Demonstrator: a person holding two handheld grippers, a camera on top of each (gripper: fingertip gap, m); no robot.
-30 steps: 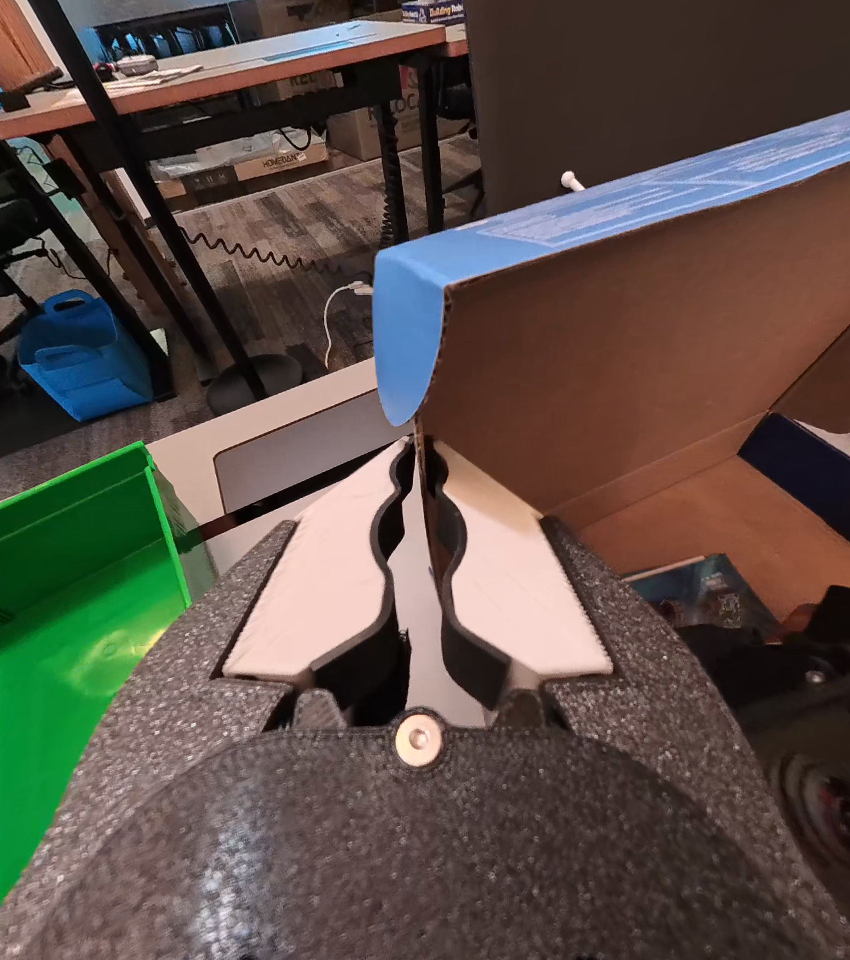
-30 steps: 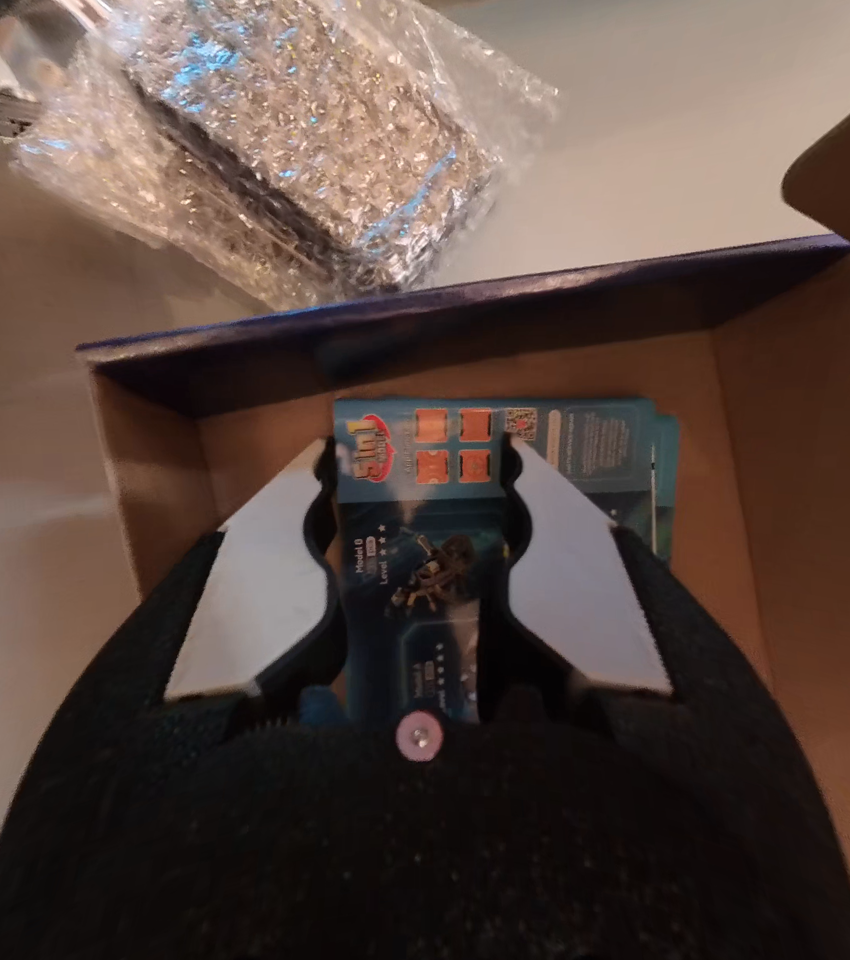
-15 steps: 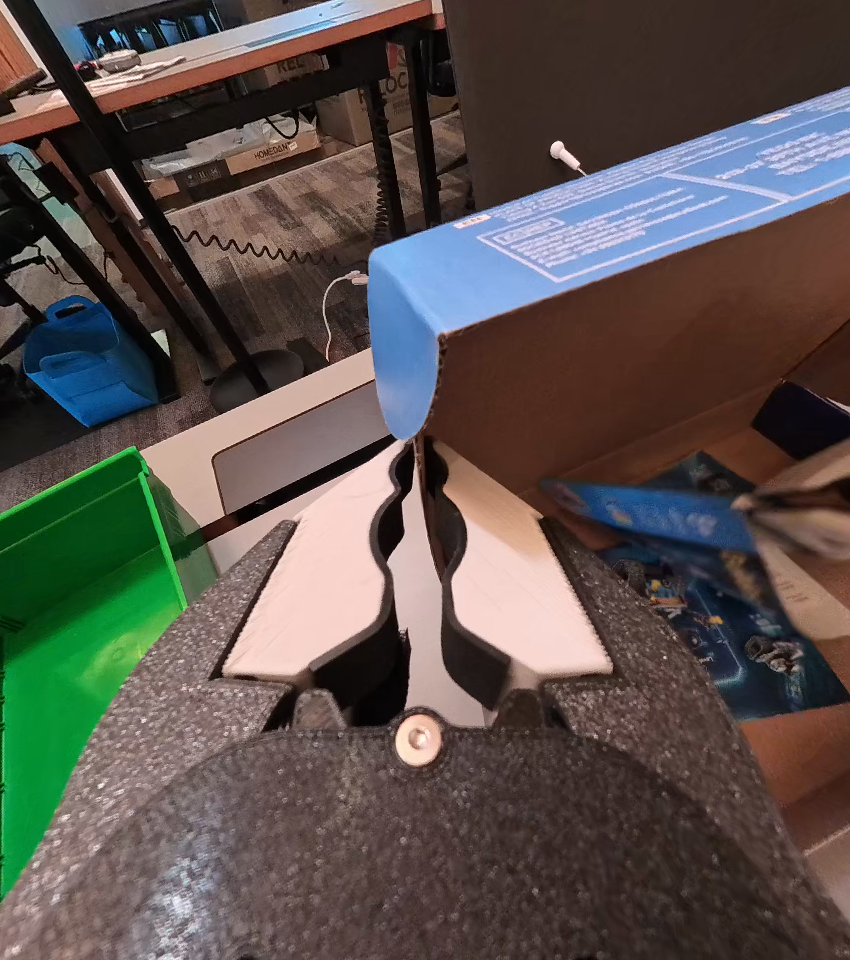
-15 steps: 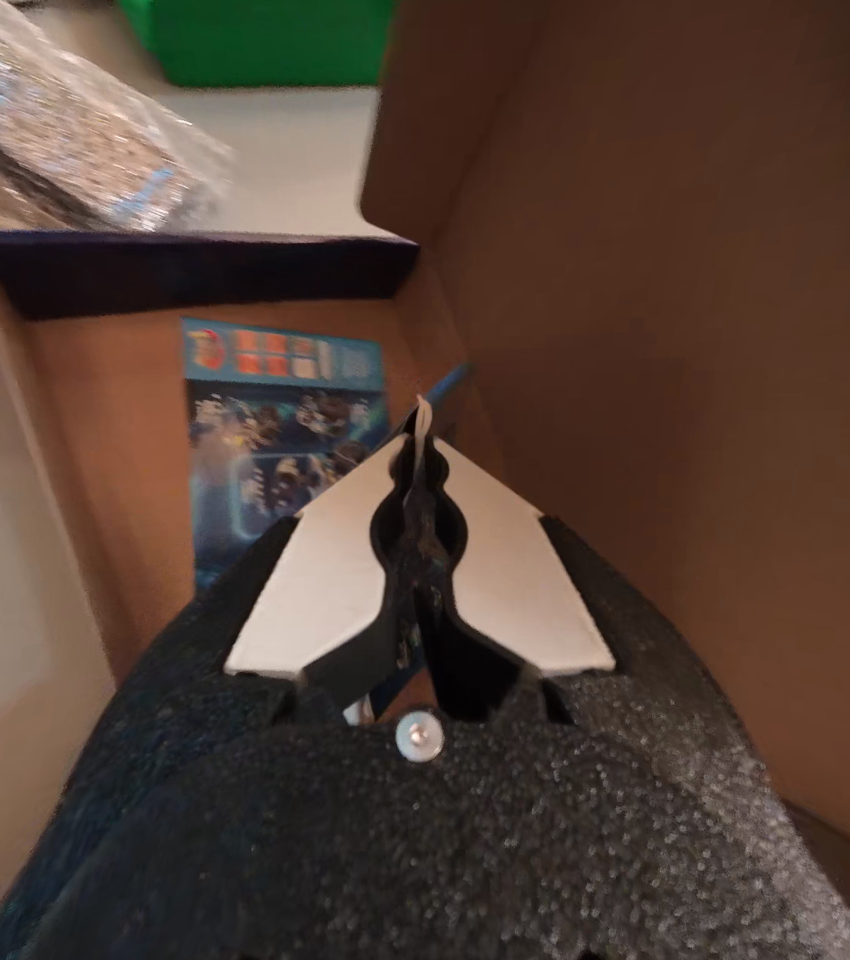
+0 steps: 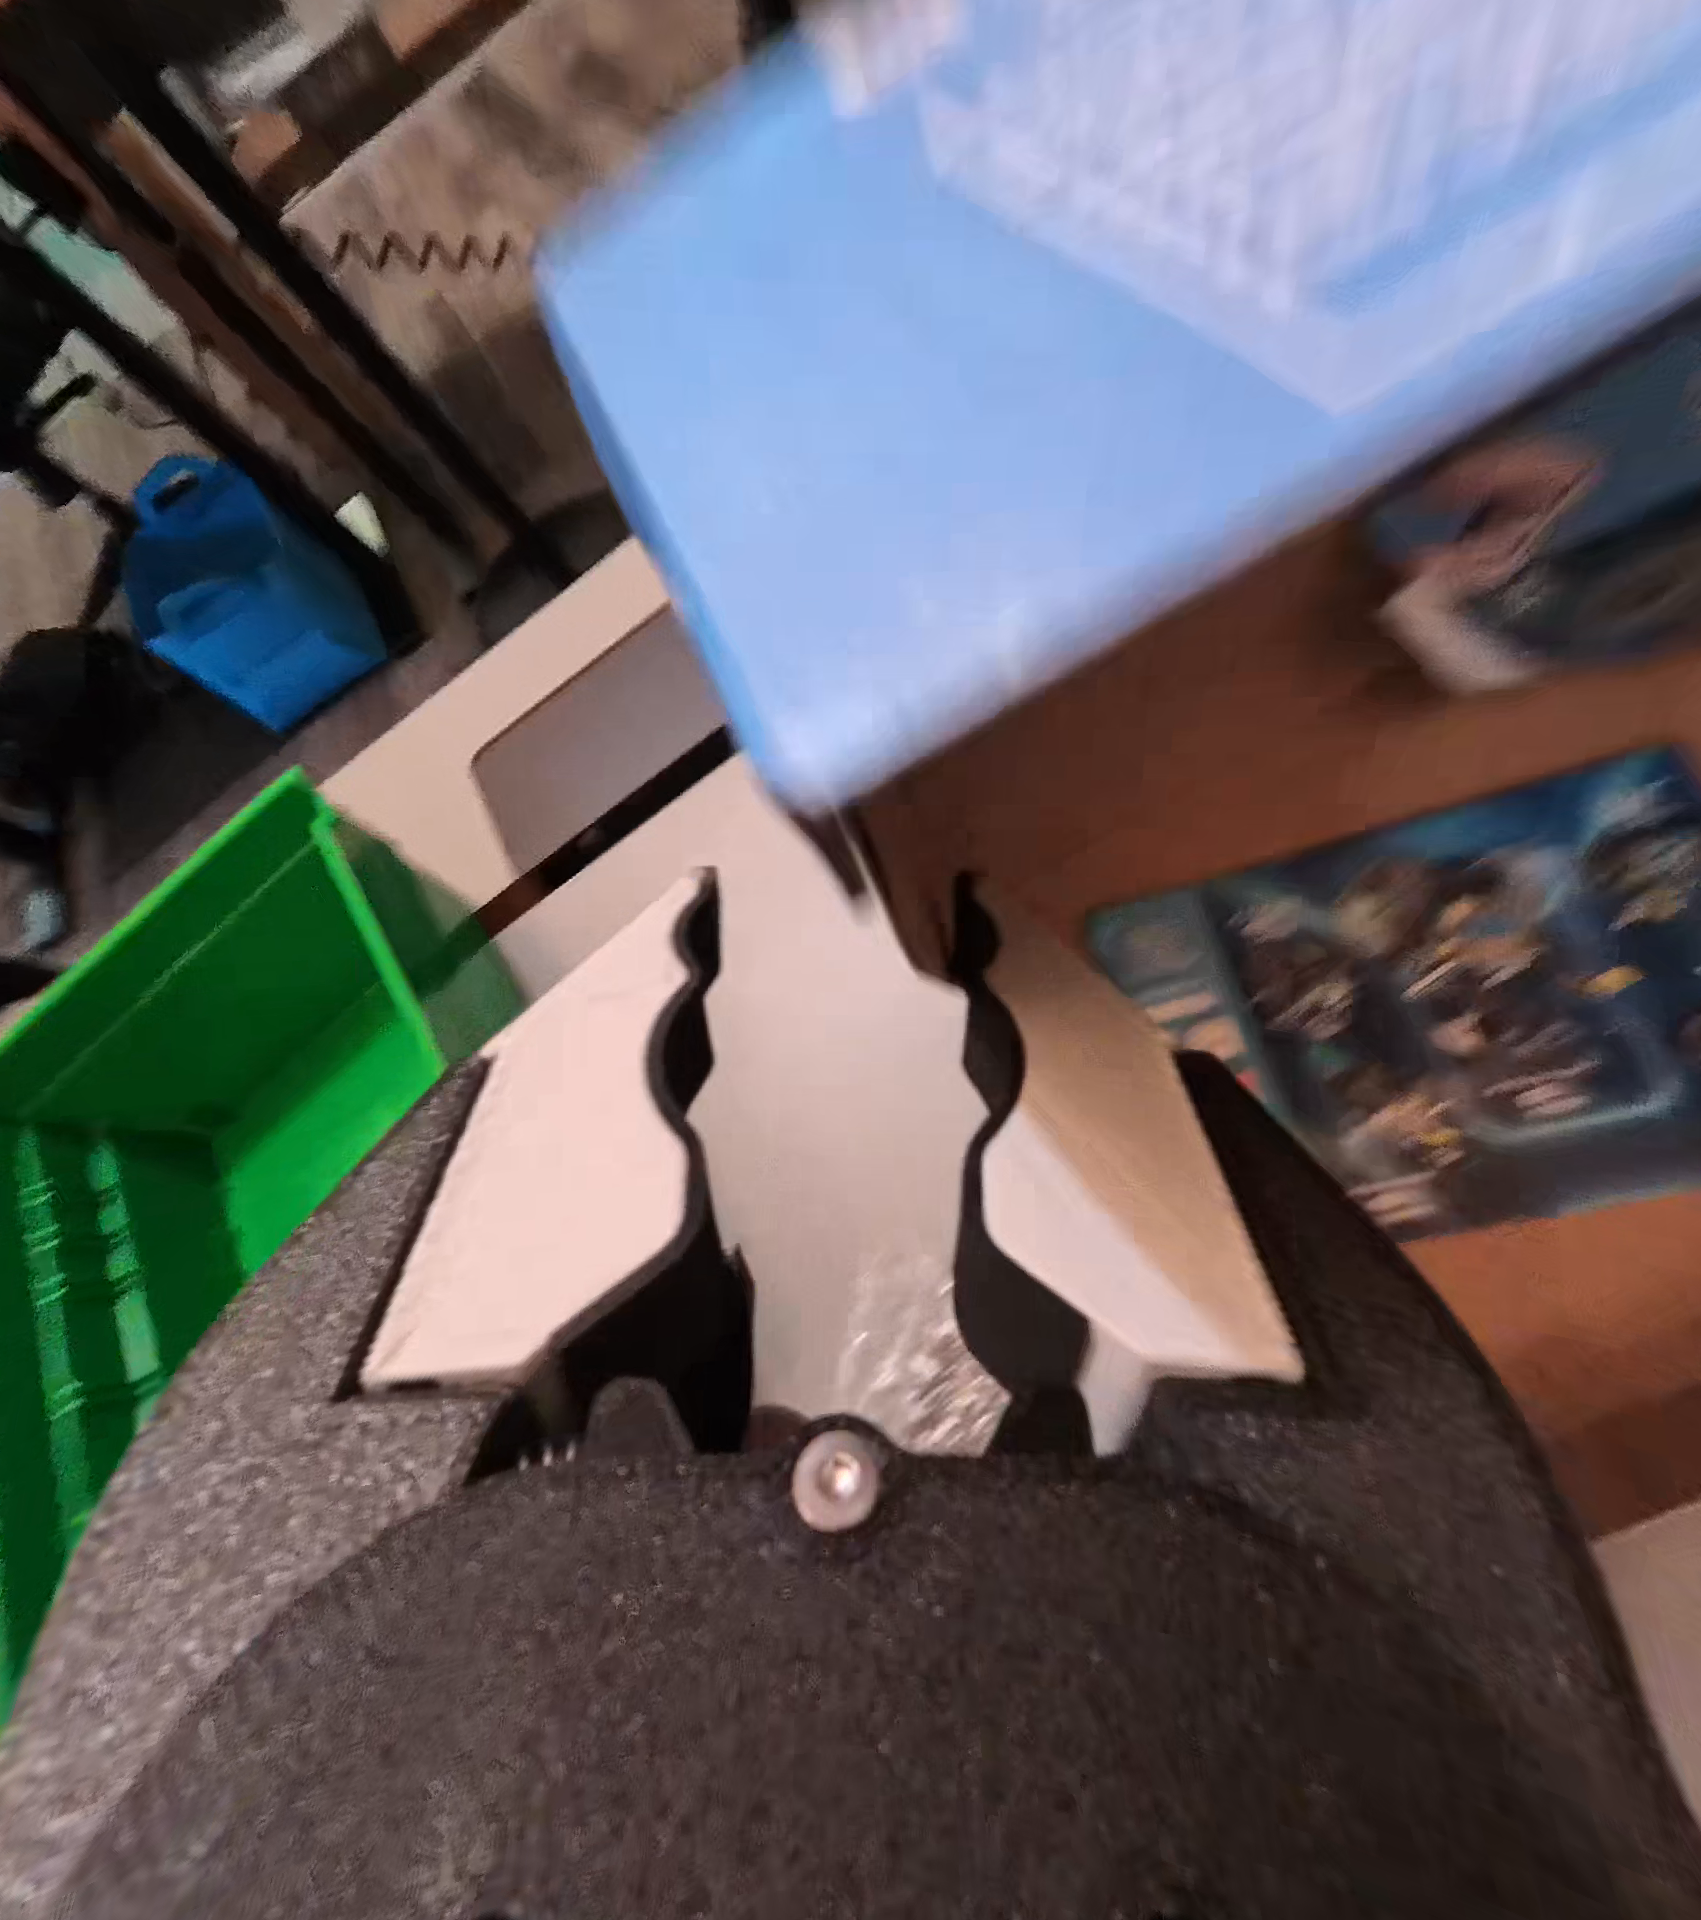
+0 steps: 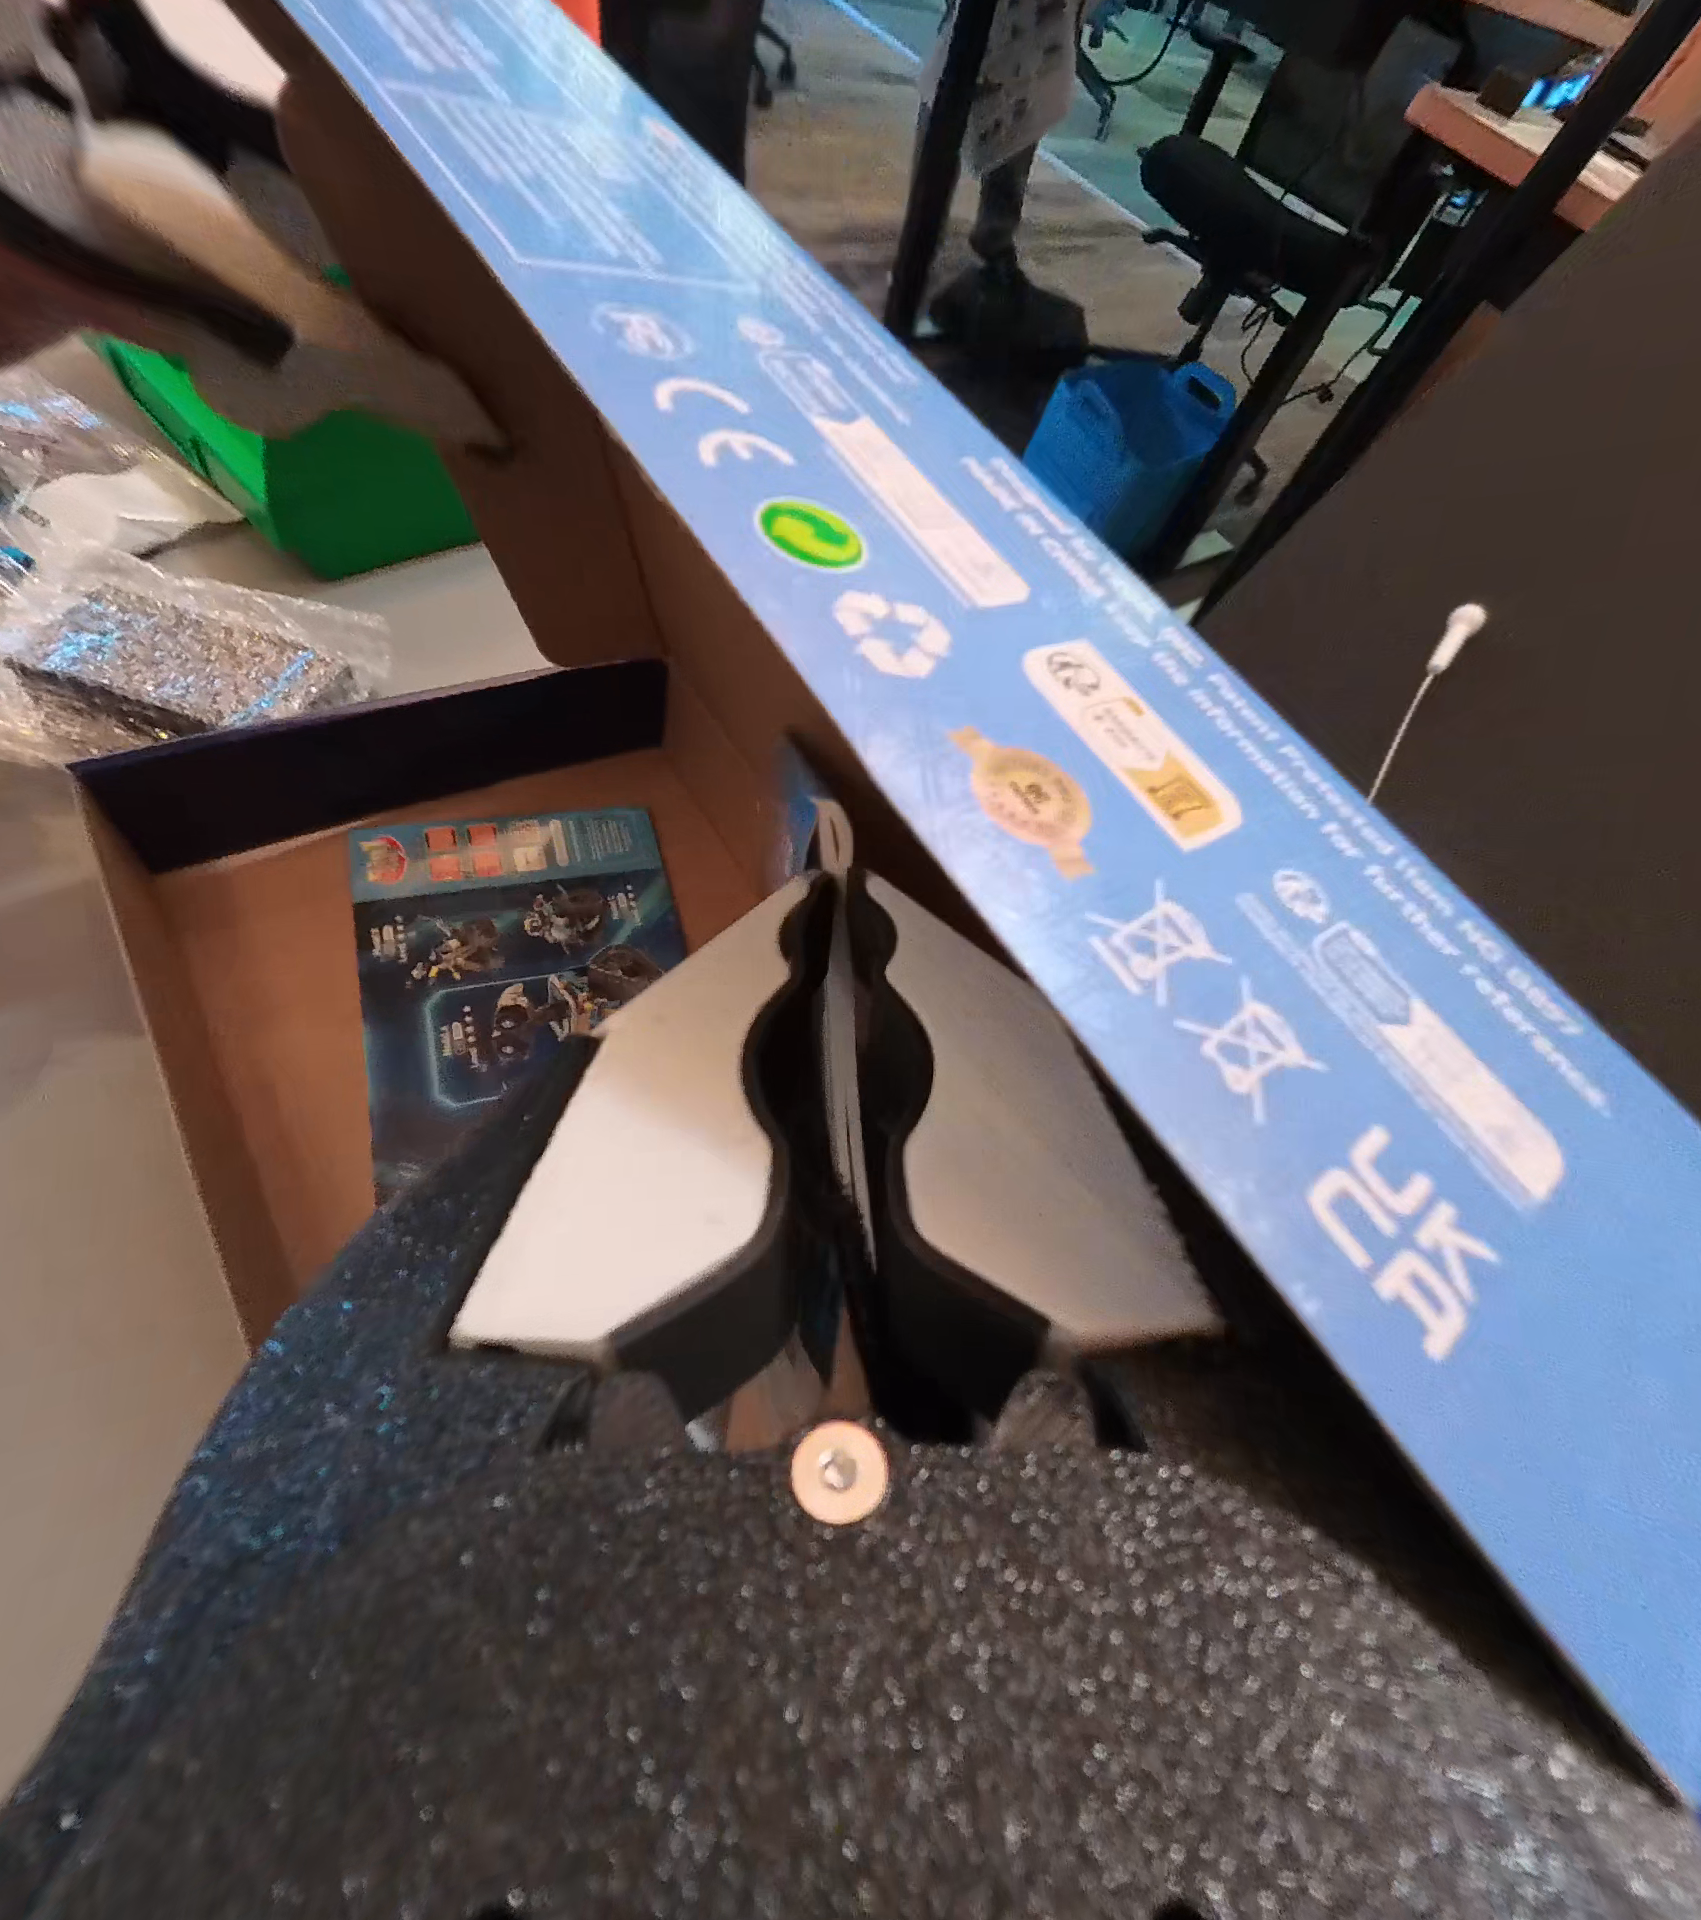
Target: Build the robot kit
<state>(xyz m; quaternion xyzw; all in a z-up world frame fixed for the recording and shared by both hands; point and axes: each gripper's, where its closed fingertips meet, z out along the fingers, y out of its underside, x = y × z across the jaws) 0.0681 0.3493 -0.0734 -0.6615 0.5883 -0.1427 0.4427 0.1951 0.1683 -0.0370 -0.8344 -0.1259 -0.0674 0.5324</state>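
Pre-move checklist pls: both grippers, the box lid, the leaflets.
1. Right gripper shut on thin leaflet: ok.
2. Left gripper holding box lid: not ok; jaws open, lid corner sits between them.
3. Lid contact with left fingers: cannot tell, view blurred.
4. Lid clear of right gripper: not ok; its blue edge runs right beside it.
5. Second booklet flat on box floor: ok.
6. Green bin upright, open side up: ok.

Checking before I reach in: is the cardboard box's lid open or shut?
Open: the lid is raised, and a booklet shows on the box floor.
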